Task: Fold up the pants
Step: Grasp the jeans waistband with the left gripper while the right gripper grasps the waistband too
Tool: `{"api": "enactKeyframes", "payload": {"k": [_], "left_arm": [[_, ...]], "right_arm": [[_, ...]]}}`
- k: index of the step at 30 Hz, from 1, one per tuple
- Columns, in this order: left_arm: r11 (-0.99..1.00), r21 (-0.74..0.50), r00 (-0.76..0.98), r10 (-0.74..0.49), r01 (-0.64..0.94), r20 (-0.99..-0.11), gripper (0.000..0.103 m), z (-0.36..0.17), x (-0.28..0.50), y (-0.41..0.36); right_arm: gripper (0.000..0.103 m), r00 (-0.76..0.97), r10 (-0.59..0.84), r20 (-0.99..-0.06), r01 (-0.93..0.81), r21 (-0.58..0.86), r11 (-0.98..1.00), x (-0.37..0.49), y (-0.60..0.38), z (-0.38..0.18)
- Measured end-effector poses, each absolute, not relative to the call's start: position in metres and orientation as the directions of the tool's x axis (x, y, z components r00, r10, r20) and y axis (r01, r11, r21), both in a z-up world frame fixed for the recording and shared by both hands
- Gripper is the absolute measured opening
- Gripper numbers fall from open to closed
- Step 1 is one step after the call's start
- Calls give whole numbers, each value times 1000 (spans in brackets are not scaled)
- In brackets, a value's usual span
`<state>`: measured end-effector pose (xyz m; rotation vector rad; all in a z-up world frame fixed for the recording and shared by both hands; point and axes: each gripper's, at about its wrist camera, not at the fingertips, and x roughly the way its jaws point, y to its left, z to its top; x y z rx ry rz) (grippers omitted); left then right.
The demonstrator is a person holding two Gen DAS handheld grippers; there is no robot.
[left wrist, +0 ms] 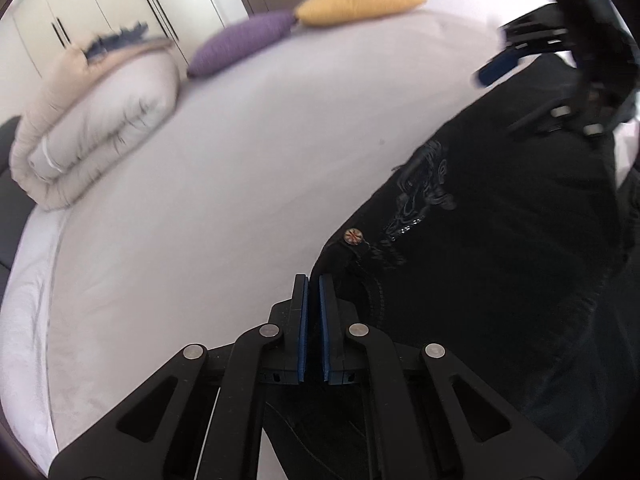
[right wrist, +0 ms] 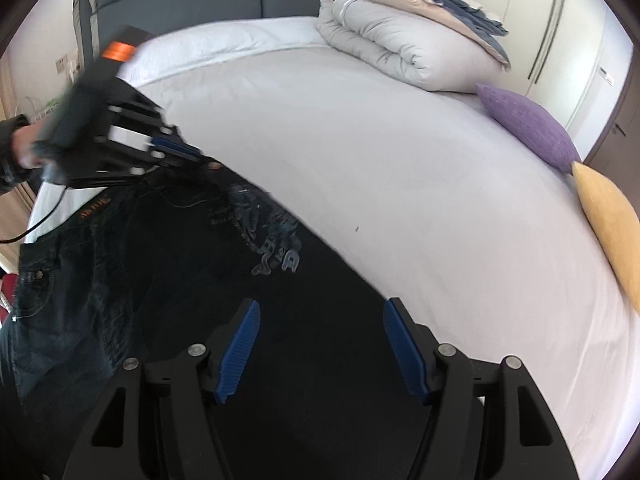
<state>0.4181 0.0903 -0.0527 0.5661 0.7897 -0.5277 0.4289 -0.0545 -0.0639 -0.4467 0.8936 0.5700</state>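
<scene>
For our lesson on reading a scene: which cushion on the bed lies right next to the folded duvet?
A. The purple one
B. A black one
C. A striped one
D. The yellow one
A: the purple cushion lies right beside the folded duvet, with the yellow cushion on its far side.

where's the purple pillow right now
The purple pillow lies at the bed's far edge, right side of the right wrist view, between the rolled duvet and yellow pillow.
</scene>
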Motion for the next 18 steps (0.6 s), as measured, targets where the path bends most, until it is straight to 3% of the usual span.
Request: {"api": "enactKeyframes", "payload": {"k": [4, 7, 8, 9, 10, 18], "left_arm": [[729, 284, 626, -246, 623, -740, 4, -43, 405, 98], [738, 268, 628, -260, 619, -733, 4, -42, 399, 101], [745, 262, 629, -261, 613, -732, 4, -43, 393, 103], [750, 255, 628, -262, 611, -732, 4, -42, 394, 106], [755, 250, 629, -264, 607, -731, 4, -42, 397, 108], [781, 226, 647, -277, 582, -711, 4, -27, 349, 112]], "right_arm": [[67, 496, 247, -832, -671, -187, 718, 441, -32, -66], [59, 469, 225, -854, -703, -206, 681, 449, -17, -73], [49, 456, 210, -865, -706, -208, 677, 451, -14, -77], [21, 426, 190, -885, -710, -196, 676, 455, -11, -83], [11, 395, 174, -902, -709, -179, 682, 457, -8, -87], [6, 424, 248, -871, -667, -115, 736, 430, 0, -63]]}}
